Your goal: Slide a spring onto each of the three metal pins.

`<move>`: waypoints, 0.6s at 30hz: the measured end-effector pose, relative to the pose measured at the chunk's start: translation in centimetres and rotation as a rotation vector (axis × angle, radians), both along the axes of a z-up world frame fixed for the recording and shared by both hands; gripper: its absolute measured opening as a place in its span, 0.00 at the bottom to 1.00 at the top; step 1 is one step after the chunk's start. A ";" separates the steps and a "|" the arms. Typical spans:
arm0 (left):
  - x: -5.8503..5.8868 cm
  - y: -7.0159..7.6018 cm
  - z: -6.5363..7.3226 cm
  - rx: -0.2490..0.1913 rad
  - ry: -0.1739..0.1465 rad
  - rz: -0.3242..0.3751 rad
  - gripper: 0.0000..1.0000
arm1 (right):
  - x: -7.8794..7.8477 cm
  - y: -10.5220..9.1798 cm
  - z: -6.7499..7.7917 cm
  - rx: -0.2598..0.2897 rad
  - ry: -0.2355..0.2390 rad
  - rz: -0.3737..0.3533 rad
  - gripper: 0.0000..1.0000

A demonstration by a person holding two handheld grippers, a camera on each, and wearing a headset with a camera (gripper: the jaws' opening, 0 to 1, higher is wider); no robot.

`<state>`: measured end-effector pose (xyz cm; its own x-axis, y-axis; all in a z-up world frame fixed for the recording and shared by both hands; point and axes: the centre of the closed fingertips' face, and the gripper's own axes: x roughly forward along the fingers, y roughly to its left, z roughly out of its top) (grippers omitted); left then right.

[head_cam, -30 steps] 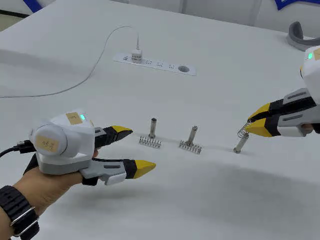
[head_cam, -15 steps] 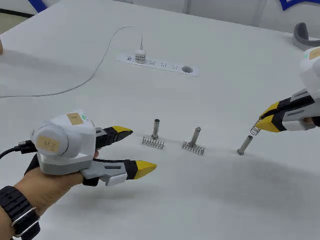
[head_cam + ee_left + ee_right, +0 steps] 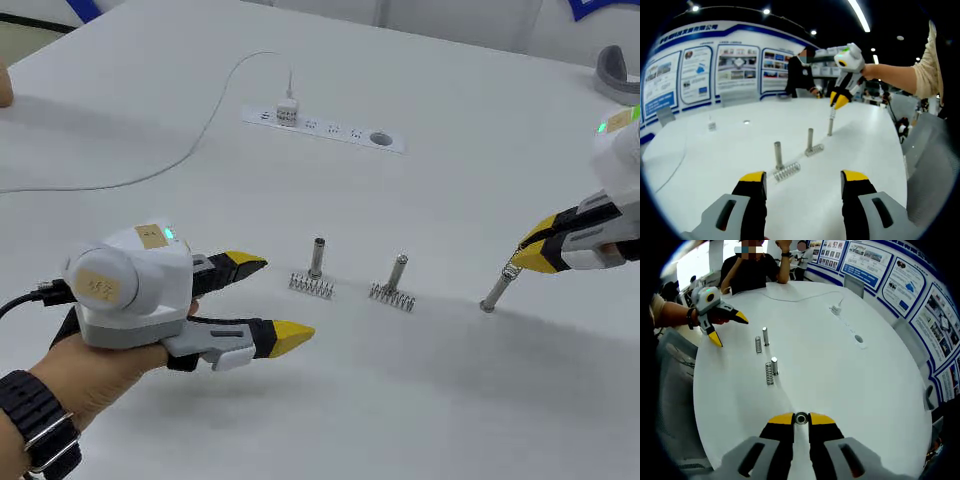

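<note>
Three metal pins stand in a row on the white table [image 3: 420,400]: left pin [image 3: 318,256], middle pin [image 3: 397,271], right pin [image 3: 495,290]. A loose spring [image 3: 311,285] lies at the foot of the left pin, and another spring [image 3: 391,296] lies by the middle pin. My right gripper [image 3: 525,256] is shut on a third spring [image 3: 511,270], whose lower end meets the right pin's top. In the right gripper view that spring [image 3: 801,418] shows end-on between the jaws. My left gripper [image 3: 272,298] hovers open, holding nothing, left of the pins.
A white power strip [image 3: 325,128] with a plug and a trailing cable [image 3: 200,130] lies at the back. A grey curved object [image 3: 612,75] sits far right. A person [image 3: 755,270] sits at the table's far side.
My right gripper carried the spring up and rightward off the pin's side, then brought it down onto the right pin's top. The left gripper has stayed put.
</note>
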<state>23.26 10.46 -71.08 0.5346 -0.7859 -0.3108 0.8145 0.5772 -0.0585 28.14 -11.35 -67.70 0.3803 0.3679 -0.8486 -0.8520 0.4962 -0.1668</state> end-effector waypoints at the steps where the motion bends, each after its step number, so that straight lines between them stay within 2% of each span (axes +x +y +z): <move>1: 0.0 0.0 0.0 0.001 0.001 0.000 0.61 | 0.0 0.0 -0.1 0.000 0.002 0.000 0.12; 18: -0.1 -0.2 -0.2 0.005 0.004 -0.003 0.61 | 0.4 -0.3 -2.2 0.015 0.030 -0.030 0.12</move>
<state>23.16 10.22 -71.23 0.5307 -0.7861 -0.3170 0.8163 0.5747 -0.0587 28.55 -11.66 -69.89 0.3656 0.3700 -0.8541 -0.8415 0.5235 -0.1334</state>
